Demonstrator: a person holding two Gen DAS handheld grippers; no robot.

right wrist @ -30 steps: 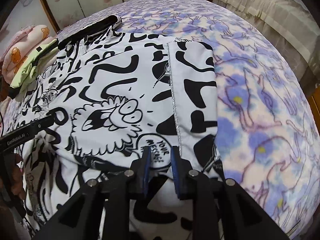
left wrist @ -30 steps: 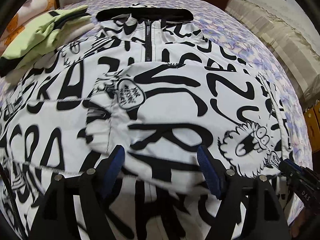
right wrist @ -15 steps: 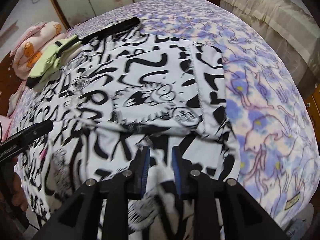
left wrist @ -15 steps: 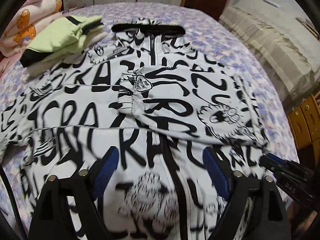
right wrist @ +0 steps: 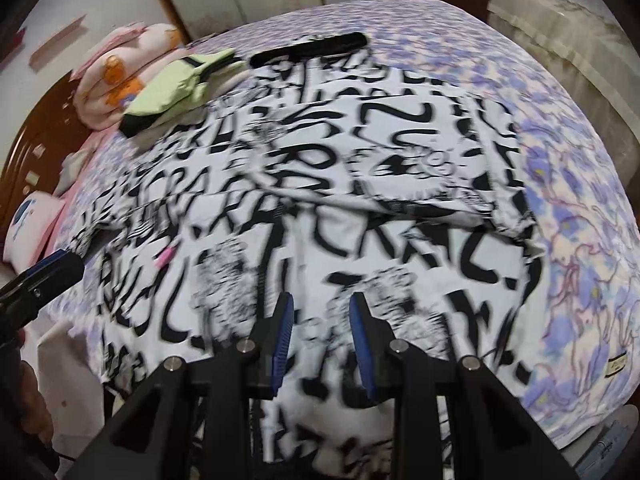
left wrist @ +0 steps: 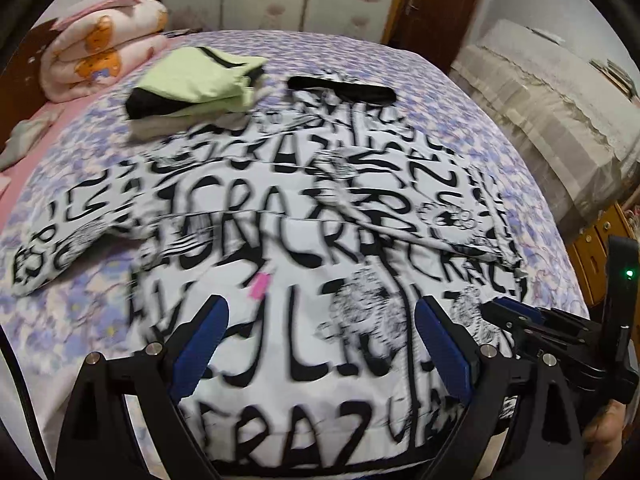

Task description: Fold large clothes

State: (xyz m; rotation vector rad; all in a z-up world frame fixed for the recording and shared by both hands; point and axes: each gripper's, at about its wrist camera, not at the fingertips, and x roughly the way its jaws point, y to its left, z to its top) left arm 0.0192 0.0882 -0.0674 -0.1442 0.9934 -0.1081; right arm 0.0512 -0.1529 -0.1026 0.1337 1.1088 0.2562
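While both grippers hang tilted steeply down over the near hem of the jacket (left wrist: 304, 248), neither has hold of any cloth. In the left wrist view the left gripper (left wrist: 320, 344) stands wide, its jaws opening, the blue pads (left wrist: 200, 344) well apart with only printed fabric seen beneath the gap. In the right wrist view the right gripper (right wrist: 320, 336) has a much narrower gap, its jaws opening too, and nothing is pinched between them. A hand (left wrist: 608, 428) shows partly at the lower right edge of the left view, behind the other gripper's black body.

White with black graffiti lettering and cartoon faces, the jacket lies spread across the purple floral bedspread (left wrist: 532, 216), black collar (left wrist: 340, 88) at the far end, one sleeve folded across the chest and the other sleeve (left wrist: 60, 240) stretched out to the left. Motion blur smears the print, but "CRAZ" seems readable in several rows. A small pink tag (left wrist: 259, 285) sits on the front. Beside the collar rests a folded green garment (left wrist: 200, 84), with a rolled pink blanket (left wrist: 100, 60) beyond it.
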